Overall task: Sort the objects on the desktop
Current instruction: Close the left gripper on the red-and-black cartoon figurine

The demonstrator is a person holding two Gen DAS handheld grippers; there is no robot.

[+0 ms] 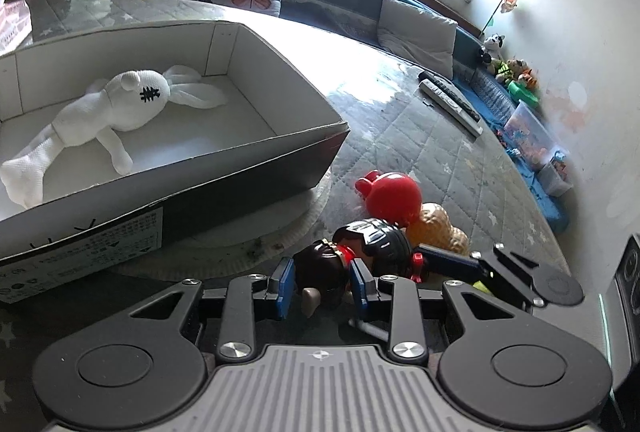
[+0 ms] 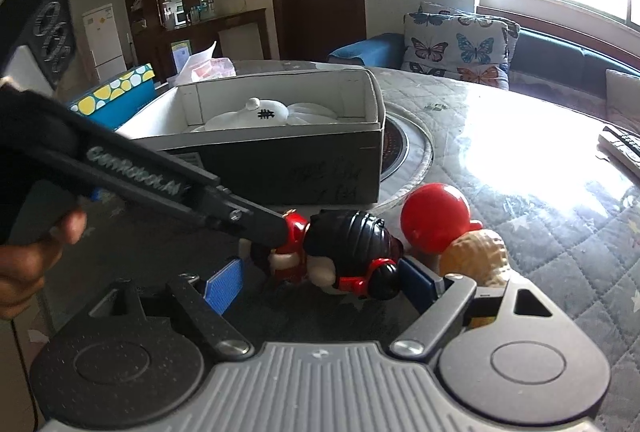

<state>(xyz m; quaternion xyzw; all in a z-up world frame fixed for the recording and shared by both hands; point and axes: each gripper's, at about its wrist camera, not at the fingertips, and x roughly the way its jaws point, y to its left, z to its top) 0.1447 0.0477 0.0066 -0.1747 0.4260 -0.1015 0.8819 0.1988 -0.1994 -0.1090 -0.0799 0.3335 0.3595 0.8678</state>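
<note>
Quilted table (image 1: pixel 400 135): shoebox (image 1: pixel 240 171), doll (image 2: pixel 340 252), red toy (image 1: pixel 394 197), peanut toy (image 2: pixel 480 252), remotes (image 1: pixel 452 99).

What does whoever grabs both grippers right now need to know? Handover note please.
Left gripper: jaws closed around the doll at its body end; it lies on the table.
Right gripper: open, jaws either side of the same doll's head end, not clamped.
Done: white plush rabbit lies in the open box.
Left: doll, red round toy and peanut-shaped toy, all beside the box on the table, touching one another.
Likely next: lift the doll into the box.
</note>
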